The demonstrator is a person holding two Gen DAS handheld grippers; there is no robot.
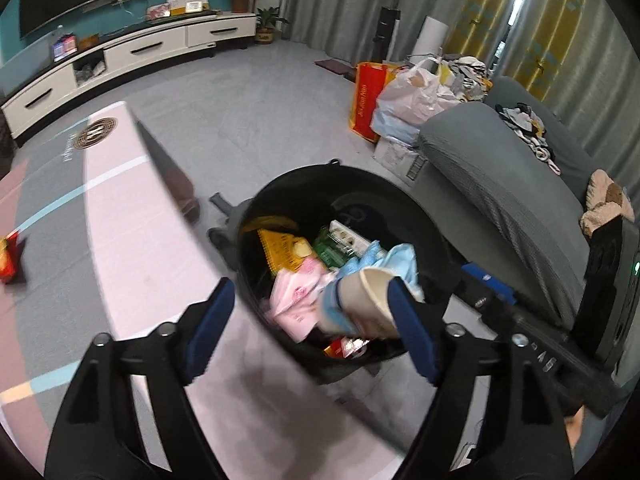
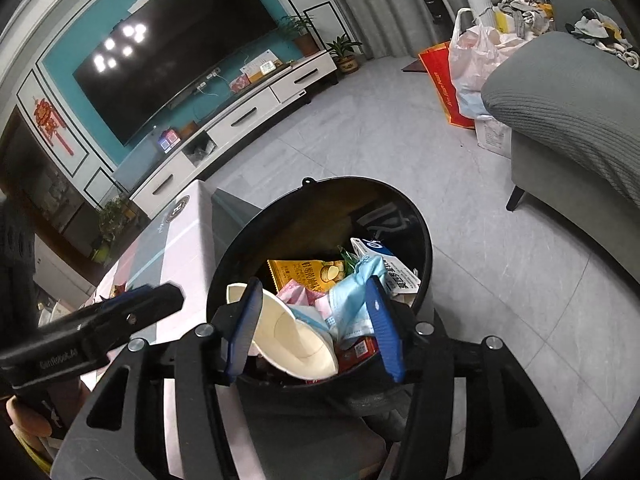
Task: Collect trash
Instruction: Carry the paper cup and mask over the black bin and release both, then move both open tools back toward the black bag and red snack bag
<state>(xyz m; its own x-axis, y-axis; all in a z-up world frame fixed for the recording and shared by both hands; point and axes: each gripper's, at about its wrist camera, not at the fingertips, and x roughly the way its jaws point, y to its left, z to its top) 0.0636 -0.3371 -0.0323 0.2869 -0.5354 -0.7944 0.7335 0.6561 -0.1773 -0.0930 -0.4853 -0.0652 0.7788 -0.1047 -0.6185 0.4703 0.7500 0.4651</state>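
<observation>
1. Trash already fills much of the black bin [image 2: 424,240], which stands on the floor just beside the pink-and-grey surface [image 1: 132,248]: a yellow snack packet [image 2: 304,274], pink wrappers [image 1: 294,300], a blue face mask [image 2: 352,300] and a white paper cup [image 2: 292,340] lie on top
2. Right gripper [image 2: 314,328] hangs directly over the bin mouth with its blue fingers [image 2: 384,328] spread wide; the cup and mask sit between them but look loose, so I judge this a drop, not a grasp
3. Left gripper [image 1: 310,330] is also wide and holds nothing, angled across the surface toward the bin
4. One red packet [image 1: 10,258] lies on the surface, well apart from the bin, and likely remains to be collected
</observation>
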